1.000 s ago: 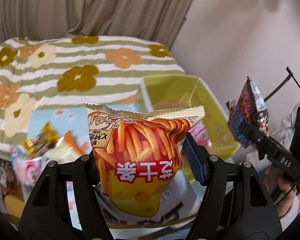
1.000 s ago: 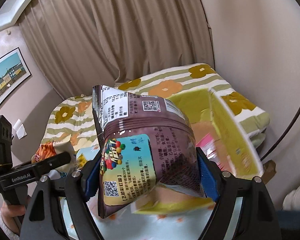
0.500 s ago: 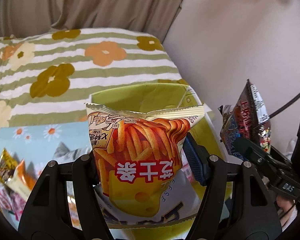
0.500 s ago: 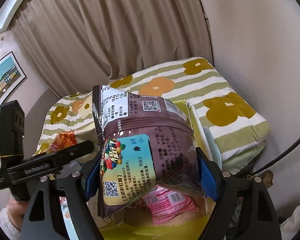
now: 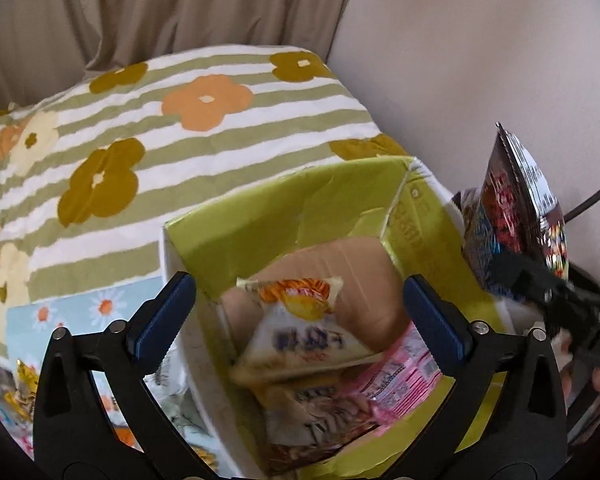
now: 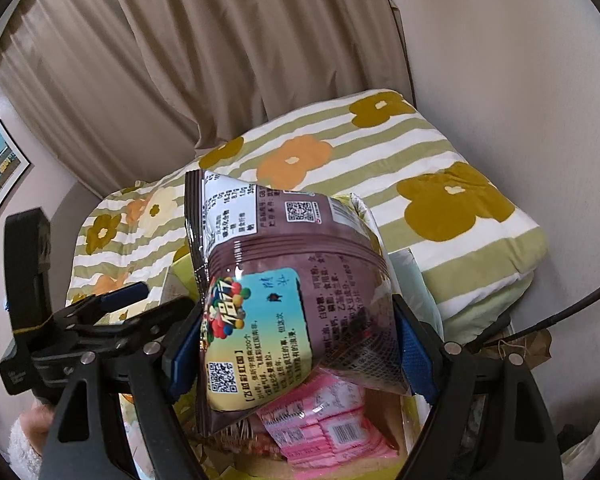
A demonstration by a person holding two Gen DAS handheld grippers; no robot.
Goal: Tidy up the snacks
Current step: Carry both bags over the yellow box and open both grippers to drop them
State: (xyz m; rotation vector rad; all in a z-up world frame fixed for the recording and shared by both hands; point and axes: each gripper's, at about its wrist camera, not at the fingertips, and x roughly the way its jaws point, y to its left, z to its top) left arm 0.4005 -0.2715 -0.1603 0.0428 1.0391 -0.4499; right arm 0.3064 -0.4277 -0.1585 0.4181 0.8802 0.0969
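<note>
Both tongs yours: left tongs [image 5: 298,314] just opened, empty over the box [image 5: 284,208]; right tongs [image 6: 296,352] clamp the brown bag [image 6: 284,300], hiding the box's far side.

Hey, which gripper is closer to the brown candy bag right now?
Right. The right gripper is clamped on the brown candy bag above the green box. The left gripper hangs open over the box beside it, jaws just opened, nothing between them.

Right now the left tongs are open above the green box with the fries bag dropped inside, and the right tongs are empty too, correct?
Not quite. The right tongs are not empty: in the right wrist view their pads press on the brown candy bag. The rest holds: the left tongs, which have just been opening, stand open above the green box, with the fries bag inside.
</note>
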